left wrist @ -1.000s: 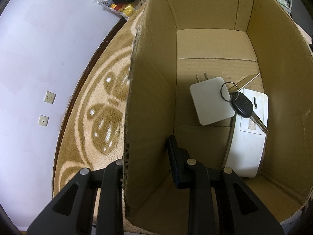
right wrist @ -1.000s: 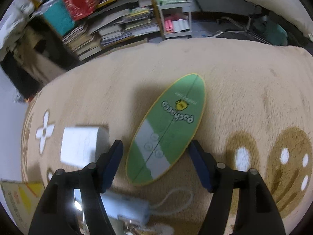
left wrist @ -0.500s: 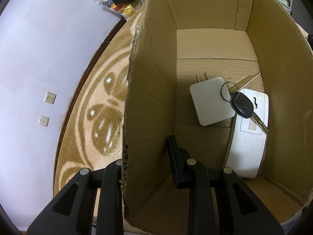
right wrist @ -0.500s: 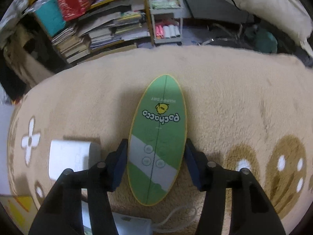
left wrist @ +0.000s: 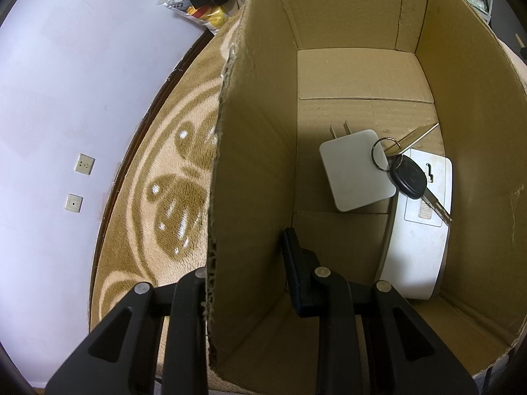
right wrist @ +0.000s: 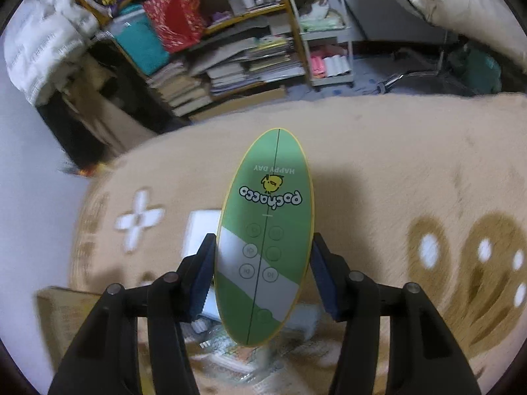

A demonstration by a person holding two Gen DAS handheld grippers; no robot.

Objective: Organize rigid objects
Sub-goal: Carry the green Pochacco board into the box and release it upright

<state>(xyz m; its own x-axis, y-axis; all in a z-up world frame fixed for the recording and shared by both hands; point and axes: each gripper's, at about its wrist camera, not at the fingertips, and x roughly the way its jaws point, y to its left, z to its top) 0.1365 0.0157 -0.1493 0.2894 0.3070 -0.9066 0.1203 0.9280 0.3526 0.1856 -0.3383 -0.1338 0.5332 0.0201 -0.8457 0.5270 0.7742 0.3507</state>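
Already the cardboard box (left wrist: pixel 378 75) holds part of the haul: a white plug adapter (left wrist: pixel 357 169) lies flat on its floor, a ring of keys (left wrist: pixel 408 172) with a black fob rests partly on the adapter and partly on a white oblong device (left wrist: pixel 418 247) beside the right wall. The left gripper (left wrist: pixel 247 276) is closed on the box's near left wall, one finger outside against the patterned rug (left wrist: pixel 171 204) and the other inside, so it looks to be steadying the box. The right gripper (right wrist: pixel 262 273) has its blue-padded fingers pressed against the two long edges of the green oval board (right wrist: pixel 265 240), printed with a yellow cartoon figure and round button outlines; the board stands out along the fingers and seems to be lifted off the beige rug (right wrist: pixel 378 164), though the blur makes the clearance hard to judge. Below it, several things remain out of the box: a white block (right wrist: pixel 201 230) just behind the left finger, and a pale tangle of small items (right wrist: pixel 230 345) near the bottom of the view, too smeared to name. By this reckoning the job is about half done: three pieces are stowed, one is in hand and wants carrying to the box, and a few are left to collect from the rug.
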